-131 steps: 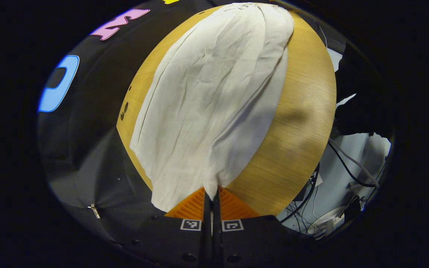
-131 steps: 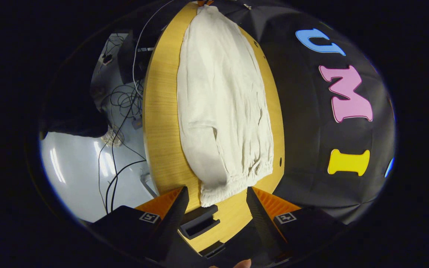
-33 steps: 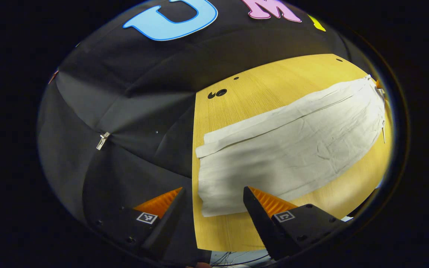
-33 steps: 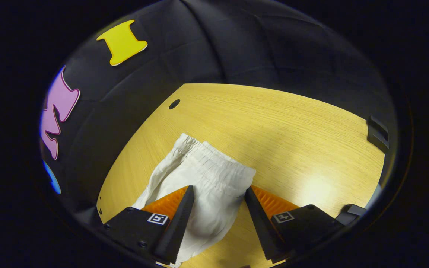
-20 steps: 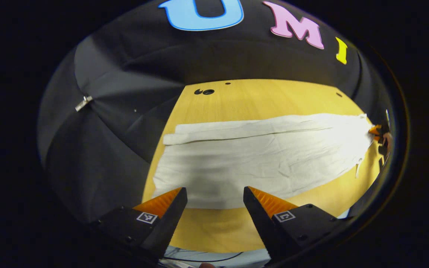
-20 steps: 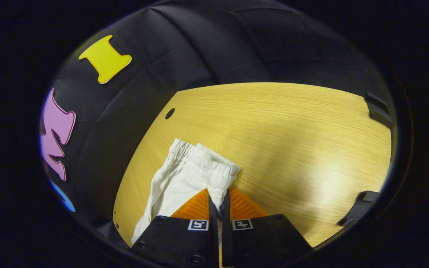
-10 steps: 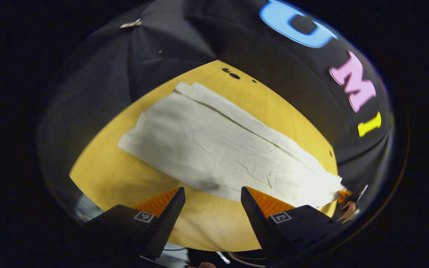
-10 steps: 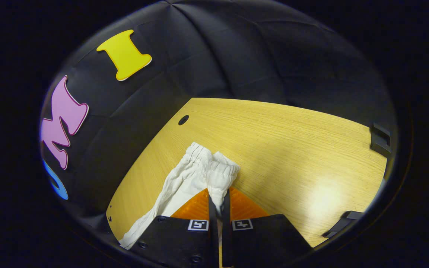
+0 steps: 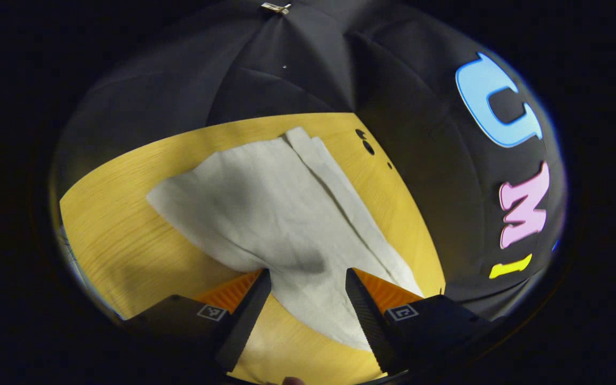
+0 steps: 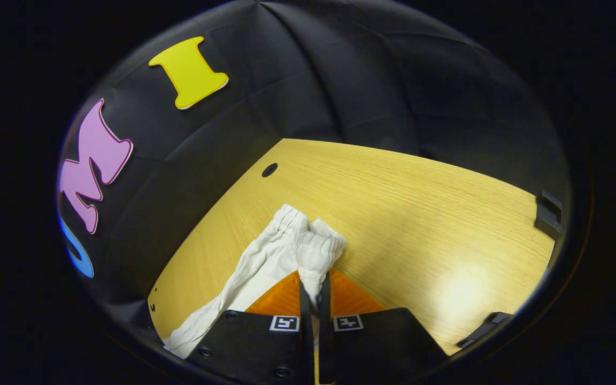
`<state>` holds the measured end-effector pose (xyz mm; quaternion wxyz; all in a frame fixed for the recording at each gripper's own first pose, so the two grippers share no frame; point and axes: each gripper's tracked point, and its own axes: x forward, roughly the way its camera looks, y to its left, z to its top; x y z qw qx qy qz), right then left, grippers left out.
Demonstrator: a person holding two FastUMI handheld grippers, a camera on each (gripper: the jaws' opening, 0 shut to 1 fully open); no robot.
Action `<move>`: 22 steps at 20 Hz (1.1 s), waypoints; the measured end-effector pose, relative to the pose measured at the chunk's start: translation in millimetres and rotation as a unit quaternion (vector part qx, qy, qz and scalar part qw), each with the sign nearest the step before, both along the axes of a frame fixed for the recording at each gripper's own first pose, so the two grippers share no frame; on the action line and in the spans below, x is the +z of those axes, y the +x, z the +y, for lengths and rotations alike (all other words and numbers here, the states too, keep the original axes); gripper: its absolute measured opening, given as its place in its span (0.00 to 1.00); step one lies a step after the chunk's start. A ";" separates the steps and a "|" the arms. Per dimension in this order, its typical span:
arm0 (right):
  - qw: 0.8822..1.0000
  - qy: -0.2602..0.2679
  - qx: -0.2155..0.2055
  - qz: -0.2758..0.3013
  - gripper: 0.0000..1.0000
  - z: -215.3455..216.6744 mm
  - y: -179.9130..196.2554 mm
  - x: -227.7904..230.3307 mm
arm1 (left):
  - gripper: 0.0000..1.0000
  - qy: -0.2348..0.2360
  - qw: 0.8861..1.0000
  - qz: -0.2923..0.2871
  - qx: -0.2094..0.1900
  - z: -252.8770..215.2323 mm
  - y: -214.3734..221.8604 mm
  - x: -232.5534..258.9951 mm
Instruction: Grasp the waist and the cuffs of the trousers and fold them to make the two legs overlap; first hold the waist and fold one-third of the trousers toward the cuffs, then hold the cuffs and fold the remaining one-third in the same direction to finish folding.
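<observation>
White trousers [image 9: 265, 214] lie flat on the yellow wooden table [image 9: 115, 235], the two legs overlapping, cuffs toward the far edge. My left gripper [image 9: 308, 299] is open just above the cloth, one finger on each side of a stretch of trouser leg. In the right gripper view the elastic waist [image 10: 308, 240] is bunched up and pinched between the fingers of my right gripper [image 10: 313, 289], which is shut on it. The rest of the cloth trails down to the left past that gripper's body.
Black cloth walls the booth close behind the table. Small holes [image 9: 364, 141] mark the table near the cuffs, and another hole [image 10: 269, 170] lies beyond the waist. Black clamps [image 10: 547, 211] sit on the table's right edge.
My right gripper has shut on the waist and keeps it pinched. My left gripper let go of the cuff, swung around the trousers and now hovers open over the leg cloth.
</observation>
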<state>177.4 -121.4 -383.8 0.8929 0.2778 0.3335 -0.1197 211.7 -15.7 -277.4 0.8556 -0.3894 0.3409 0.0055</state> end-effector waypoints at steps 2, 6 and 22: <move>1.000 -0.005 0.014 -0.001 0.08 0.7 0.7 -0.1 | 0.92 -0.014 1.000 -0.009 0.013 -1.8 15.2 3.0; 1.000 -0.007 0.024 -0.003 0.08 2.3 1.0 -0.7 | 0.92 -0.040 0.998 -0.017 0.042 -4.3 36.8 7.5; 0.999 0.001 0.031 -0.020 0.08 1.4 3.7 11.2 | 0.07 -0.091 0.984 0.055 0.140 13.7 36.2 -5.6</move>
